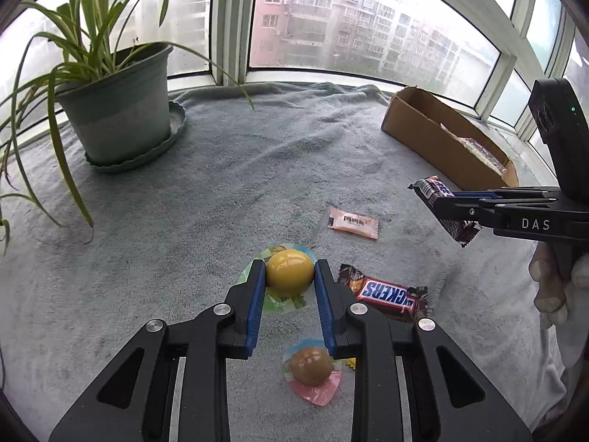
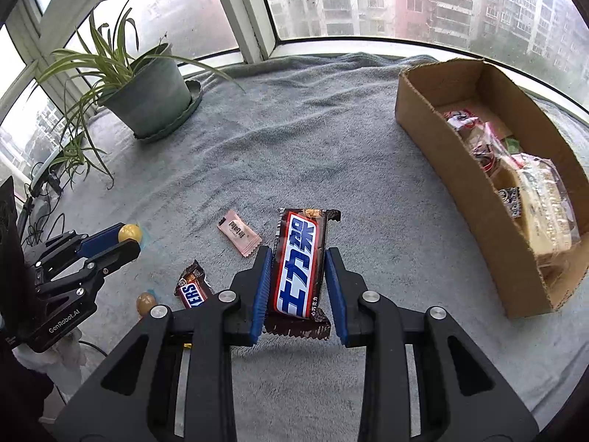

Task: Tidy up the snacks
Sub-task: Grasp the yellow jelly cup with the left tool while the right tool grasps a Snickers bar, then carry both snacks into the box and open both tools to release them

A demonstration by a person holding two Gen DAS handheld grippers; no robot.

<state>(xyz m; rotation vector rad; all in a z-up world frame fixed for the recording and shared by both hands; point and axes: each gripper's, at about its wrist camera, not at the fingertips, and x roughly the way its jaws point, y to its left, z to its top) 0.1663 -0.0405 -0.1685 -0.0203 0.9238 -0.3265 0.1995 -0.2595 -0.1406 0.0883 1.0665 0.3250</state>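
Note:
My left gripper (image 1: 289, 270) is shut on a yellow jelly cup (image 1: 289, 272) with a green lid, held just above the grey towel (image 1: 221, 191). My right gripper (image 2: 299, 258) is shut on a Snickers bar (image 2: 298, 261) and holds it above the towel, left of the cardboard box (image 2: 460, 184). The same held bar shows in the left wrist view (image 1: 438, 202). On the towel lie a second Snickers bar (image 1: 386, 294), a pink candy packet (image 1: 353, 223) and a brown jelly cup (image 1: 311, 366).
The cardboard box (image 1: 423, 129) at the right holds several wrapped snacks (image 2: 515, 169). A potted plant (image 1: 117, 110) in a green pot stands at the back left. Windows run behind the towel. Cables (image 2: 36, 213) lie off the left edge.

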